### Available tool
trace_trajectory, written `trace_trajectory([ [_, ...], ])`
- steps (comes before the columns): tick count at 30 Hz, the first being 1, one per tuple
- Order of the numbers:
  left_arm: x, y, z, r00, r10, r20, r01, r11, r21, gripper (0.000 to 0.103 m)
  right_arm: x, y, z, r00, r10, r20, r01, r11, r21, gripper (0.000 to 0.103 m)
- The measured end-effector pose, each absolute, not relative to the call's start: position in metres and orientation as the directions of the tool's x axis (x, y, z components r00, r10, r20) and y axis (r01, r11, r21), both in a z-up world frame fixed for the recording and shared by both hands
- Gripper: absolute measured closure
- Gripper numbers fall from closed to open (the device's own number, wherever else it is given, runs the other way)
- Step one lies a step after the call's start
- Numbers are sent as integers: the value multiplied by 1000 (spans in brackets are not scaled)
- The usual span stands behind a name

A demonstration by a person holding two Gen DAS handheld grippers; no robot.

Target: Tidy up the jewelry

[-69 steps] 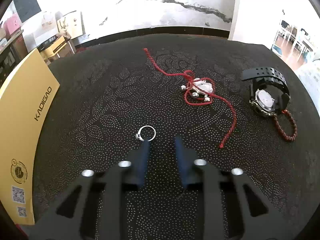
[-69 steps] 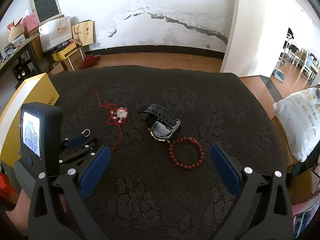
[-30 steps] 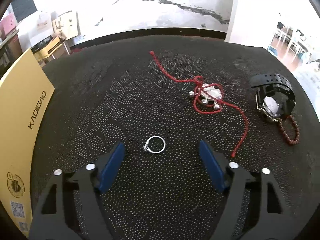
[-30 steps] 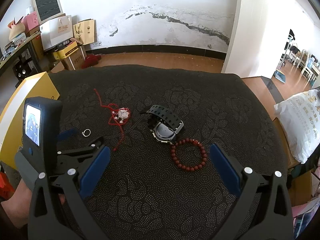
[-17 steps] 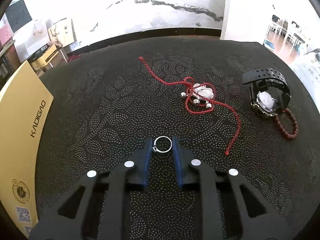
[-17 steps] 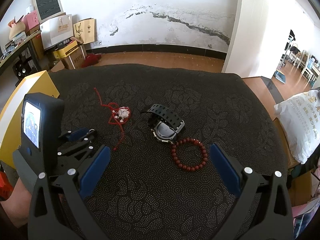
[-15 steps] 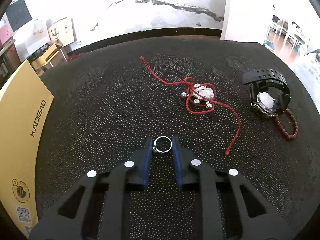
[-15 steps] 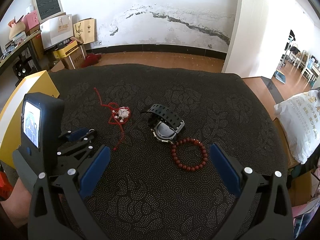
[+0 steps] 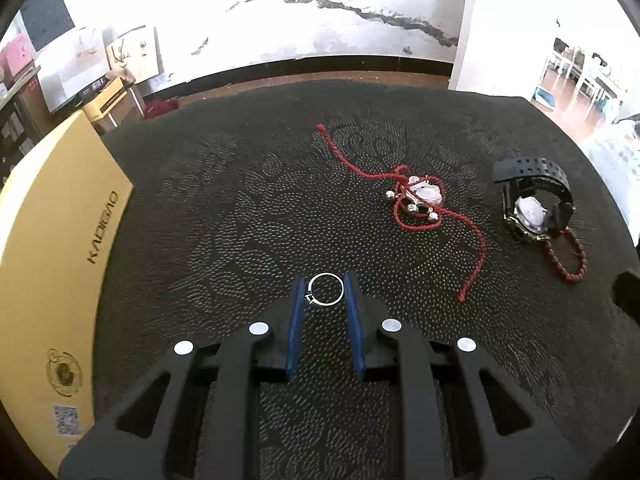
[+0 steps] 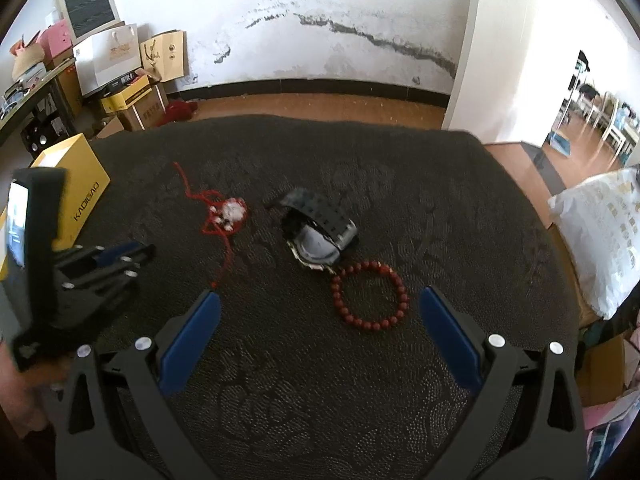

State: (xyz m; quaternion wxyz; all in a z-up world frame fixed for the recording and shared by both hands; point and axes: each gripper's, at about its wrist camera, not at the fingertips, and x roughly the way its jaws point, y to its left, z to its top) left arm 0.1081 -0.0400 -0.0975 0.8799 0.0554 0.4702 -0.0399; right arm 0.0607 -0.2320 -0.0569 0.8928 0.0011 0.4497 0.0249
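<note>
A: So where does the ring [image 9: 326, 289] sit?

B: Right between the blue pads [image 9: 297, 318] of the left hand-held gripper [image 9: 325, 292], at their tips. The jaws have just been closing and now stand narrow, each pad against one side of the silver band, so the ring is pinched there, over the dark patterned table [image 9: 240, 200].

A: And the right hand-held gripper [image 10: 318, 316]?

B: Spread wide with nothing between its pads. It hangs above the table, with the red bead bracelet [image 10: 370, 296] lying just ahead of it and partly between its fingertips in that view.

A: What else lies out?

B: A black watch [image 9: 534, 208] on its side, touching the bracelet. To its left, a red cord with a silver charm [image 9: 420, 198], loosely tangled, one end trailing toward the far edge and the other toward the near side. A yellow box [image 9: 52, 248] stands at the table's left edge, well apart from the jewelry.
</note>
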Motion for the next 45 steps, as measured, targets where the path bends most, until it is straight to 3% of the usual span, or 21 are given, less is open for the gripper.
trace_trajectory([
  [10, 97, -24, -77, 566, -33, -823, 141, 988, 58, 82, 81, -276, -112, 504, -53, -862, 37, 999, -39, 7],
  [21, 97, -11, -73, 564, -48, -825, 139, 990, 38, 82, 99, -280, -133, 522, -6, -853, 31, 999, 12, 7],
  [23, 97, -11, -73, 562, -47, -826, 138, 990, 38, 82, 99, -279, -132, 522, 1, -853, 23, 1000, 15, 13],
  [26, 97, -12, -72, 562, -48, -826, 142, 989, 39, 82, 96, -276, -128, 524, 13, -852, -1, 1000, 15, 31],
  [31, 96, -15, -72, 564, -46, -824, 150, 988, 47, 82, 95, -266, -122, 514, 52, -856, -42, 998, 36, 87],
  [45, 93, -25, -65, 571, -45, -820, 165, 984, 60, 82, 78, -266, -92, 543, 12, -840, 19, 999, 26, 87],
])
